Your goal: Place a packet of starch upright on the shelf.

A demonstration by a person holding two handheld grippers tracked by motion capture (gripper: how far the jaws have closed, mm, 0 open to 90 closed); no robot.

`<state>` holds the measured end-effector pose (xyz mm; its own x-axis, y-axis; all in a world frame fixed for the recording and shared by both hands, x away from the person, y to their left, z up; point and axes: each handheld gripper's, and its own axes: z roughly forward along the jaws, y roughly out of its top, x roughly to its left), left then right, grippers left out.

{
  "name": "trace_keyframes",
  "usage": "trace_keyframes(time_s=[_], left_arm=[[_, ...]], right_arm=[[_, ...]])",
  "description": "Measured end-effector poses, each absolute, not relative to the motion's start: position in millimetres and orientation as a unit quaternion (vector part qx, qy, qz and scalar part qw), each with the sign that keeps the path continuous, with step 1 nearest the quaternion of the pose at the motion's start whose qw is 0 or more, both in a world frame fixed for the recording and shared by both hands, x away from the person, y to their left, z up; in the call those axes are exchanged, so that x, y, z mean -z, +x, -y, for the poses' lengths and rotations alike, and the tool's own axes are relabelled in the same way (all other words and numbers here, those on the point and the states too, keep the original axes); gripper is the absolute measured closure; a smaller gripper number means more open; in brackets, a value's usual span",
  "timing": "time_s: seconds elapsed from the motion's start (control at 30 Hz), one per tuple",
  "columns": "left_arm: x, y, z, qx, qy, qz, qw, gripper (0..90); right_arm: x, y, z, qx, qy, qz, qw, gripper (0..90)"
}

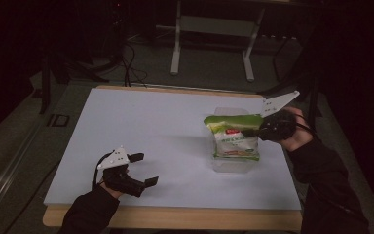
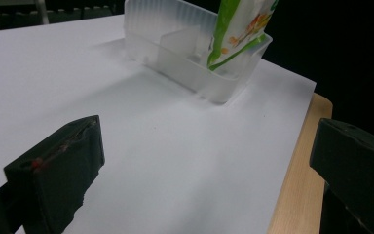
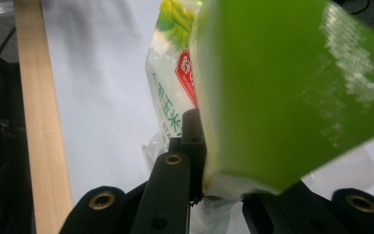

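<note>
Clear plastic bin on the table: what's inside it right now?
The lower end of a green-and-white snack bag sits in the bin, held by the right gripper. A divider shows inside; the floor under the bag is hidden.

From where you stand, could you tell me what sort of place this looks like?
Probably a dim lab or recording workspace: a white-topped wooden-edged table, a grey metal desk frame behind it, and black cables across the carpeted floor.

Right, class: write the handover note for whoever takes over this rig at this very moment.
Right gripper: shut on the green-topped snack bag, holding it upright in the clear plastic bin on the table's right side.
Left gripper: open, holding nothing, low over the white table near its front left corner.
Done: bag's bottom is inside the bin's end compartment.
Left: release the bag and withdraw.
</note>
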<state>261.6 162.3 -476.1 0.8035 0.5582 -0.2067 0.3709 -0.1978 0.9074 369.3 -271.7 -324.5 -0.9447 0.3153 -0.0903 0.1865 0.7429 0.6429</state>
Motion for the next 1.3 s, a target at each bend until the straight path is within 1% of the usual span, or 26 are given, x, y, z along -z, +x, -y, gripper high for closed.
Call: trace_keyframes(time_s=[0.23, 0.33, 0.43, 0.63, 0.83, 1.1, 1.3], left_arm=[[481, 262, -162, -0.079, 0.770, -0.305, 0.555, 0.0], [481, 263, -162, -0.078, 0.767, -0.304, 0.560, 0.0], [481, 263, -162, -0.077, 0.766, -0.304, 0.561, 0.0], [484, 264, -164, -0.075, 0.766, -0.307, 0.560, 0.0], [486, 265, -163, -0.074, 0.765, -0.308, 0.560, 0.0], [489, 267, -164, -0.071, 0.765, -0.309, 0.561, 0.0], [488, 267, -162, -0.071, 0.765, -0.306, 0.562, 0.0]], right_arm=[[333, 371, 278, -0.338, 0.148, -0.925, 0.090, 84.1], [344, 373, 273, -0.321, 0.148, -0.932, 0.084, 84.1], [362, 376, 272, -0.326, 0.155, -0.930, 0.074, 84.1], [379, 376, 294, -0.388, 0.180, -0.902, 0.055, 84.0], [392, 376, 311, -0.416, 0.193, -0.887, 0.057, 84.0], [420, 379, 339, -0.452, 0.230, -0.861, 0.049, 83.9], [421, 378, 339, -0.451, 0.230, -0.860, 0.058, 83.6]])
